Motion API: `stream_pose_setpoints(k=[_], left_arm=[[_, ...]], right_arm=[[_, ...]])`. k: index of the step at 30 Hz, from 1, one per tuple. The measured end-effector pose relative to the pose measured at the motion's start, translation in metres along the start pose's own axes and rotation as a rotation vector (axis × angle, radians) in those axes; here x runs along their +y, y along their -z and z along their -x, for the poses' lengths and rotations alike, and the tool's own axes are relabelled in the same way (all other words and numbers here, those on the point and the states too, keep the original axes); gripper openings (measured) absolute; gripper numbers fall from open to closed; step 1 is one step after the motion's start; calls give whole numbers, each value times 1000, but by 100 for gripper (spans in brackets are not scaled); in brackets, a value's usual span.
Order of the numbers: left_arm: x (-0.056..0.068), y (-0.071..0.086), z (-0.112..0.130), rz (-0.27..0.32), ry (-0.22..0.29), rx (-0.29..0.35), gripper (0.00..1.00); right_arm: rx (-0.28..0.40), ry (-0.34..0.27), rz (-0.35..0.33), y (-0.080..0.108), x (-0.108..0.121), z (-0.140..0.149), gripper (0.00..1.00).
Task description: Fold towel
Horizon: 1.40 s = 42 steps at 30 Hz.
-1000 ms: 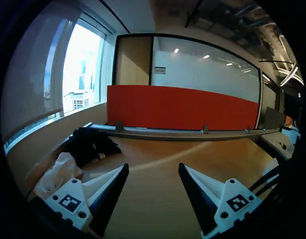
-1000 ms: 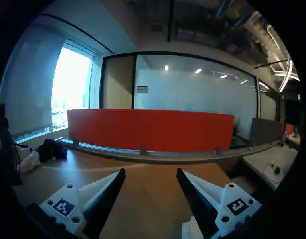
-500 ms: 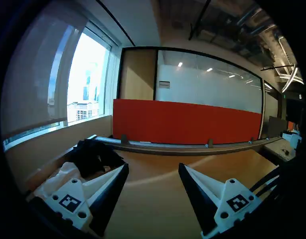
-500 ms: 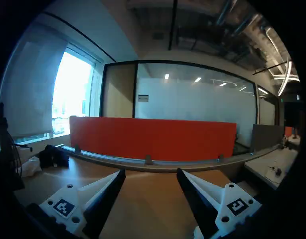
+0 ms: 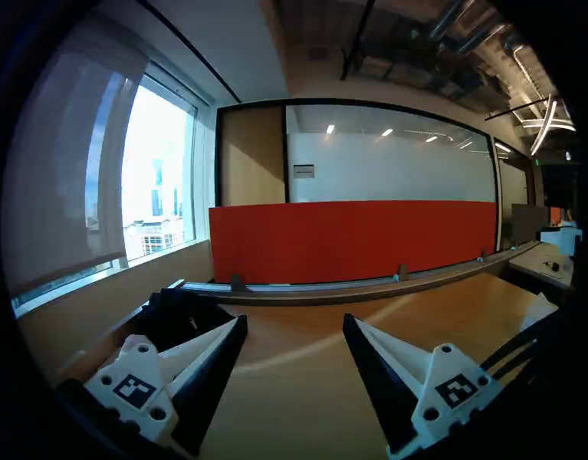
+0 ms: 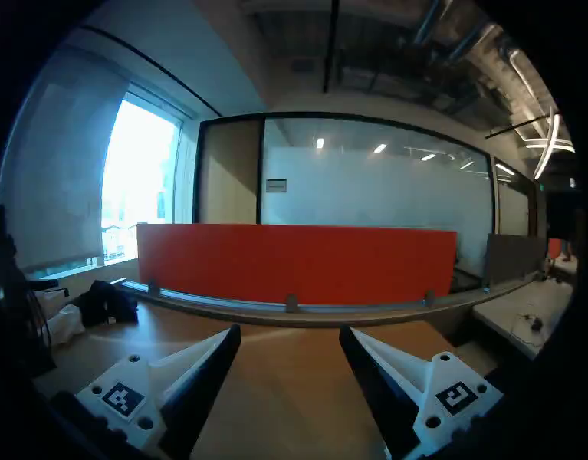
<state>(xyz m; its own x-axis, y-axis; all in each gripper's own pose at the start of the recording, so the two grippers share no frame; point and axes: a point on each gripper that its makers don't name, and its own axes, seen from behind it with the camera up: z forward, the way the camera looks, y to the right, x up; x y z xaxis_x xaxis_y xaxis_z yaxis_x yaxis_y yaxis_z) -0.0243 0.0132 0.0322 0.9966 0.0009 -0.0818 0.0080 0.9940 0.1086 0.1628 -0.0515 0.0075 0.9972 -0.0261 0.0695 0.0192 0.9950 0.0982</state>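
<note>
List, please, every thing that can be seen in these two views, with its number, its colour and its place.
table: one, light brown wood, under both grippers
divider panel: one, orange-red, upright along the far edge of the table
black pile: one, black, on the table's left side near the window
white cloth: one, white, beside the black pile
window: one, bright, on the left wall
glass wall: one, pale, behind the divider panel
side desk: one, white, at the far right
left hand-held gripper: one, white and black, open, holding nothing
right hand-held gripper: one, white and black, open, holding nothing
</note>
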Motion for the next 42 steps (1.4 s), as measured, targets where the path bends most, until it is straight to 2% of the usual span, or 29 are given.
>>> stream_pose_setpoints(k=[6, 15, 24, 33, 42], left_arm=[[3, -1, 12, 17, -16, 23, 92], [-1, -5, 42, 18, -5, 47, 92], [-6, -7, 78, 15, 7, 56, 92], [-10, -12, 112, 3, 9, 62, 92], [-9, -11, 125, 2, 16, 81, 92]], right_arm=[[-2, 3, -3, -1, -6, 0, 100], [10, 19, -2, -8, -16, 4, 100], [18, 36, -7, -13, -30, 24, 100], [28, 54, -7, -19, -33, 45, 100], [38, 58, -5, -24, -34, 55, 100]])
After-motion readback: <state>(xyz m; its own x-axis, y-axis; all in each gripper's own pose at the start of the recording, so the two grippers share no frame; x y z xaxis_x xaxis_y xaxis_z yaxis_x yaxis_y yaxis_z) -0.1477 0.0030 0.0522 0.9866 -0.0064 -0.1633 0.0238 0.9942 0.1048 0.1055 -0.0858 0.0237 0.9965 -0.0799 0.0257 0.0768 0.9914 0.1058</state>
